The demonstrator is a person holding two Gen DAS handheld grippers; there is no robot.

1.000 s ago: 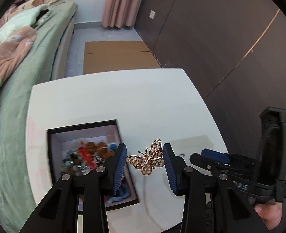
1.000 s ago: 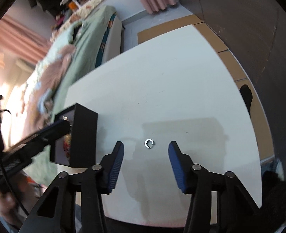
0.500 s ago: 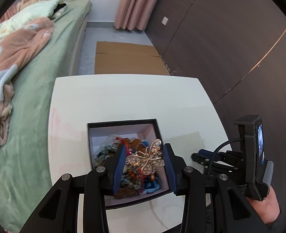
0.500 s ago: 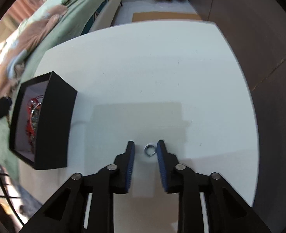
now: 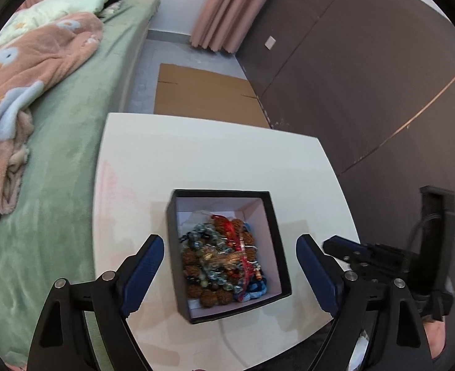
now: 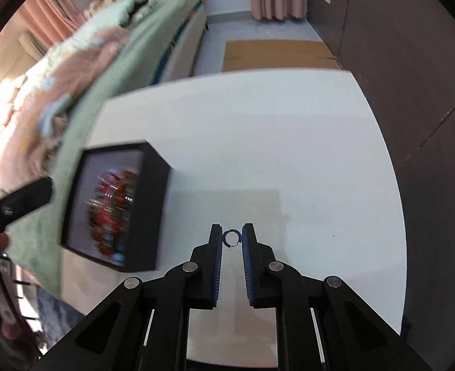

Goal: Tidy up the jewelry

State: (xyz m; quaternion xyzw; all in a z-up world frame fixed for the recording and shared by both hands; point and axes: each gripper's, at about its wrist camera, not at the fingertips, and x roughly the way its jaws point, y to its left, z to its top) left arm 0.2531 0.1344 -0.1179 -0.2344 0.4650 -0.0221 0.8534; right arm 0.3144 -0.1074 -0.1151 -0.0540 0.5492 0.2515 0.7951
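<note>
- Our left gripper (image 5: pixel 229 266) gapes wide and empty above the black square cardboard box (image 5: pixel 276 235) heaped with beaded jewelry (image 5: pixel 221 262).
- Our right gripper (image 6: pixel 231 237) pinches the small silver ring (image 6: pixel 231 238) over the white table (image 6: pixel 289 154).

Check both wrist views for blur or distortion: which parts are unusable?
Right wrist view: motion blur smears the black box and bed; the small ring between the right gripper pads stays sharp. Left wrist view: mostly sharp, the jewelry pile is readable, fisheye bends the table edges.
</note>
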